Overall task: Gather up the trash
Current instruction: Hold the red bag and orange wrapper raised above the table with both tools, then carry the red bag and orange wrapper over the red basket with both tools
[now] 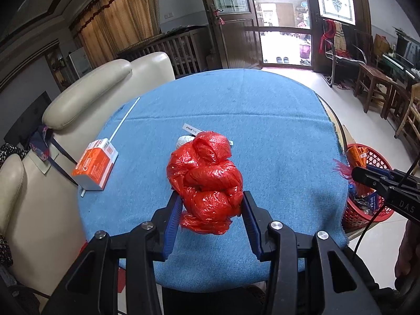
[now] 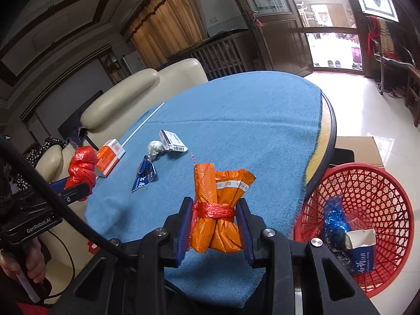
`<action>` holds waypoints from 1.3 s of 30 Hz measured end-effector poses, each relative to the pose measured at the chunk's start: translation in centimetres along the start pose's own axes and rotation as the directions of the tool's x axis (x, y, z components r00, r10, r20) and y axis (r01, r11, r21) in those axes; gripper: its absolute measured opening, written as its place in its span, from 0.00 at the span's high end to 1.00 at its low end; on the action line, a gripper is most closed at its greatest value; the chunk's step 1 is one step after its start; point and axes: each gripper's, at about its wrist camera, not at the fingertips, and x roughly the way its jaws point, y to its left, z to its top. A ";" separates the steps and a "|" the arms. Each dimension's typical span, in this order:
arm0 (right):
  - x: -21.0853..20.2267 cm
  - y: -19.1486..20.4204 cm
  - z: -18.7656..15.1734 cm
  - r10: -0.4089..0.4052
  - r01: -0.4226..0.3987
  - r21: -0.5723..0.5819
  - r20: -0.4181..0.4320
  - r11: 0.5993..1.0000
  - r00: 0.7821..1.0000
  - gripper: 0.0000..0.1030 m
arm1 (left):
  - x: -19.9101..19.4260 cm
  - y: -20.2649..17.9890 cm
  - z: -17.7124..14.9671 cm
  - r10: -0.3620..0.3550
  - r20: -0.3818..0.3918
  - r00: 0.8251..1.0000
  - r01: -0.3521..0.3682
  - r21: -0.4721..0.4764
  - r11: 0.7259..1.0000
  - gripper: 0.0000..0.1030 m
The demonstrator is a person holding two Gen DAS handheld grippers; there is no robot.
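Two grippers, each loaded, above the round table with the blue woven cloth [image 1: 236, 105]. Red plastic lattice basket [image 2: 380, 183] stands on the floor just beside the table edge, on the right-hand side, presumably so trash drops straight off that side. Inside it: a crumpled blue foil wrapper [image 2: 334, 218], an opened white-and-blue carton [image 2: 363, 249], something dark I cannot identify.

Left gripper [image 1: 212, 204] is clamped on a knotted red plastic bag [image 1: 207, 176], held clear of the cloth. Right gripper [image 2: 214, 223] pinches an orange plastic bundle tied with red strip [image 2: 218, 204] at its waist, the firmest point, I judge.

Remaining on the cloth: an orange-and-white cardboard box [image 1: 95, 165] near the left edge, a small white barcoded box [image 2: 173, 140], a blue triangular wrapper [image 2: 144, 176], a crumpled silver foil ball [image 2: 155, 148], a thin white stick [image 1: 123, 120].
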 end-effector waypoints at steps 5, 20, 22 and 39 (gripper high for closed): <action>-0.5 -0.7 -0.1 -0.006 0.006 0.017 0.011 1.000 1.000 0.65 | -0.2 -0.6 0.3 0.002 0.006 1.000 -0.002 0.023 1.000 0.54; -1.7 -2.0 -0.1 -0.004 0.002 0.050 0.038 0.999 0.999 0.65 | 0.3 -2.3 1.1 -0.025 0.000 1.000 0.025 0.079 0.997 0.54; -1.9 -2.2 -0.1 -0.006 0.004 0.056 0.043 0.998 0.999 0.65 | 0.4 -2.4 1.2 -0.030 -0.002 1.000 0.030 0.083 0.996 0.54; -3.5 -5.0 -0.4 -0.027 0.018 0.116 0.074 0.993 0.997 0.65 | 0.4 -6.2 2.8 -0.060 0.013 0.998 0.057 0.175 0.983 0.54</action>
